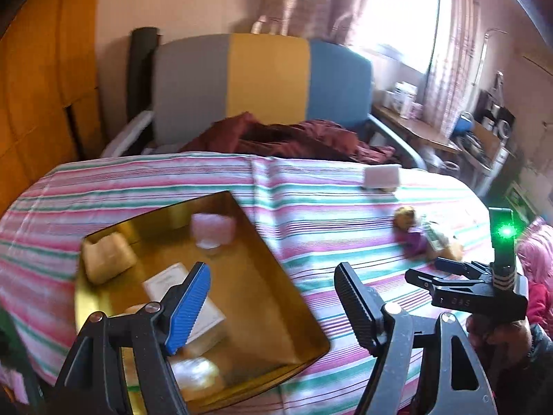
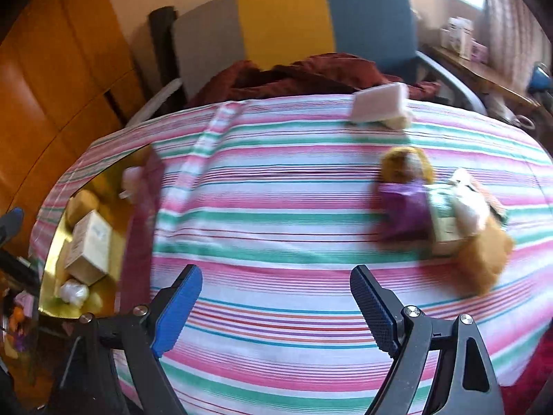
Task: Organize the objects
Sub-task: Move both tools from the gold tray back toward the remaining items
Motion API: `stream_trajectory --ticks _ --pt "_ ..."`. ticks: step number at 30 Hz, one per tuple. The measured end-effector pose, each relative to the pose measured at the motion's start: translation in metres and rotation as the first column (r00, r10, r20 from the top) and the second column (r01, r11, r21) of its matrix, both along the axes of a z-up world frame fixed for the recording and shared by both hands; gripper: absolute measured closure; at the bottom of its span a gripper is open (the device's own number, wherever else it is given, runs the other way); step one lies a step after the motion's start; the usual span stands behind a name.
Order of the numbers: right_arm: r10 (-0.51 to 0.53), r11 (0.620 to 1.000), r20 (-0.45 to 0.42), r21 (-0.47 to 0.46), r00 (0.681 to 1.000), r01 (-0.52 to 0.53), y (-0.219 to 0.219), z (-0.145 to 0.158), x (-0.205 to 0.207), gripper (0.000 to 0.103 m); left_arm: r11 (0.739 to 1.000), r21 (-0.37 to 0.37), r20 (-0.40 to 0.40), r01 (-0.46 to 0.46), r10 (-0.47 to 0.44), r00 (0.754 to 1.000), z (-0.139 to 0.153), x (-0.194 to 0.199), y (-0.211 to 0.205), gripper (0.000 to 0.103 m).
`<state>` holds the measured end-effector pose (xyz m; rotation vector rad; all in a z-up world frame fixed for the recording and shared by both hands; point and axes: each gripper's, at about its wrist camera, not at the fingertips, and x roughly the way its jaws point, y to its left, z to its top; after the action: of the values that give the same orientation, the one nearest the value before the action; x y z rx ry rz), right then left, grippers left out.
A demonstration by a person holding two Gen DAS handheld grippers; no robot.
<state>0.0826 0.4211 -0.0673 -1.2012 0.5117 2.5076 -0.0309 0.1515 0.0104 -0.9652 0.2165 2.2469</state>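
Left gripper (image 1: 273,306) up front, fingers apart, nothing btwn them, hovering over the gold tray's (image 1: 304,321) right edge. Tray sits on the striped cloth (image 1: 311,207) covering the desk, w/ a white box (image 1: 183,294), a tan block (image 1: 107,257) and a pink piece (image 1: 212,230) inside. Right gripper (image 2: 276,306) also has fingers apart, empty, over bare cloth. Only the left view shows the right gripper from outside, green light on. Right view gives the clearer look at the loose pile (image 2: 446,218) ahead-right: purple packet, greenish box, tan blocks touching. Beyond, a pink-white bar (image 2: 378,103) near the far edge. Behind it, a striped chair (image 1: 262,79) w/ red fabric.
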Motion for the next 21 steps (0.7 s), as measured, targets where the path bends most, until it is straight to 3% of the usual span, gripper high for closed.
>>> stream_trajectory --ticks 10,14,17,21 --pt "-0.119 0.992 -0.013 0.038 0.993 0.120 0.072 0.017 0.025 0.015 0.989 -0.002 0.077 0.151 -0.150 0.986 -0.003 -0.015 0.095 0.021" --pt "-0.166 0.984 -0.027 0.057 0.986 0.167 0.100 0.024 0.032 0.014 0.978 0.034 0.192 0.208 -0.210 0.959 -0.011 -0.027 0.138 0.021" --pt "-0.184 0.980 -0.026 0.075 0.983 0.186 0.118 0.027 0.036 0.014 0.968 0.093 0.328 0.231 -0.249 0.911 -0.022 -0.042 0.172 0.020" --pt "-0.205 0.975 -0.028 0.082 0.978 0.206 0.137 0.026 0.044 0.014 0.958 0.182 0.506 0.221 -0.284 0.815 -0.043 -0.068 0.221 0.020"
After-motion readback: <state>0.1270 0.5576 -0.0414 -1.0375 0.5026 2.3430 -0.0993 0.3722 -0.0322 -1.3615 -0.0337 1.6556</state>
